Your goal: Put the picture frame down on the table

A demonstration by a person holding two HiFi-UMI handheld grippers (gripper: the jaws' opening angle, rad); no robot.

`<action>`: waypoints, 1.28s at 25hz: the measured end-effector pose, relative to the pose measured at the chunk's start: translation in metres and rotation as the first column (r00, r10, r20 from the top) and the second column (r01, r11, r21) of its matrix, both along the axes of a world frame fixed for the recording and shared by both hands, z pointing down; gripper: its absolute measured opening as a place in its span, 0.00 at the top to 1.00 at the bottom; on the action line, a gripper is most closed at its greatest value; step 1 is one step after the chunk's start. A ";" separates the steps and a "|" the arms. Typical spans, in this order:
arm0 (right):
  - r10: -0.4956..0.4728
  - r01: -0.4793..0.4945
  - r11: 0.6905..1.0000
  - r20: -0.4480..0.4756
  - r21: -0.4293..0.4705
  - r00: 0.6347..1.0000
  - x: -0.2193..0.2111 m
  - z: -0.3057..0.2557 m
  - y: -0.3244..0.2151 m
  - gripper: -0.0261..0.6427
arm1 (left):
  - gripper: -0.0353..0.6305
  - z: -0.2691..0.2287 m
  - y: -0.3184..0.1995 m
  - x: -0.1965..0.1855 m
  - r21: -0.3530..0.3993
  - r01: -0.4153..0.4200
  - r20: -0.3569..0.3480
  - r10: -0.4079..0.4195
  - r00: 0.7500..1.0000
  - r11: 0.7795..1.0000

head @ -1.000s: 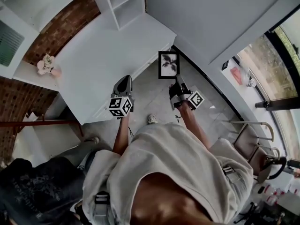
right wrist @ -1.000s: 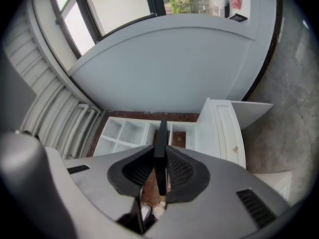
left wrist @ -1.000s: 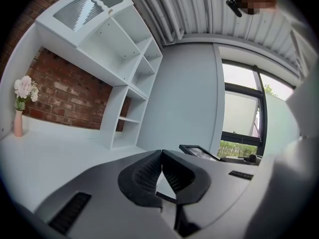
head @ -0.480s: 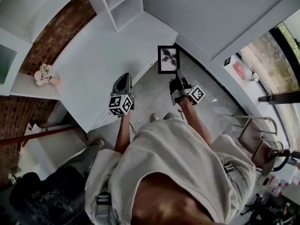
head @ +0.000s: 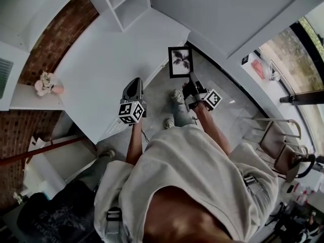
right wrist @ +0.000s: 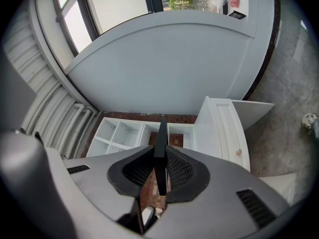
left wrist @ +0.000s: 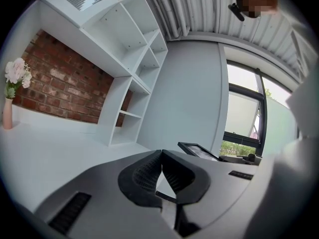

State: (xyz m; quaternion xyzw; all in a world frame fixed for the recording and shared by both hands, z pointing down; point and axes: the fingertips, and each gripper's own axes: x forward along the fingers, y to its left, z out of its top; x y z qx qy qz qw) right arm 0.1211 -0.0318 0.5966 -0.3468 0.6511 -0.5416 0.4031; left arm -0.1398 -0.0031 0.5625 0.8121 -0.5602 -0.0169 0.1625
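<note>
Table [head: 101,65] is close; right gripper [head: 191,81] pinches the picture frame [head: 180,62] edge, left gripper [head: 134,85] pressed together. Probably lower it flat.

Smooth matt white table [head: 101,70], rough red brick wall [head: 61,32] (mortar lines visible), matt black picture frame [head: 180,62]

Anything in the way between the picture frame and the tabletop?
Nothing visible. The right gripper holds the picture frame at the edge of the table; the surface beside it is bare. The flower vase stands well away.
</note>
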 end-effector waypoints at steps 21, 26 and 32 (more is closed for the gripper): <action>-0.003 0.003 1.000 0.024 -0.004 1.000 0.002 0.006 -0.133 0.83 | 0.92 -0.004 -0.146 0.014 0.016 -0.026 0.014 0.025 1.000 1.000; -0.023 0.023 1.000 0.018 -0.017 1.000 0.002 0.004 -0.185 0.83 | 0.92 -0.010 -0.198 0.015 0.014 -0.015 0.020 0.015 1.000 1.000; -0.044 0.044 0.999 0.025 -0.012 0.999 -0.001 0.000 -0.248 0.83 | 0.92 -0.010 -0.253 0.013 0.002 0.010 0.023 -0.010 1.000 1.000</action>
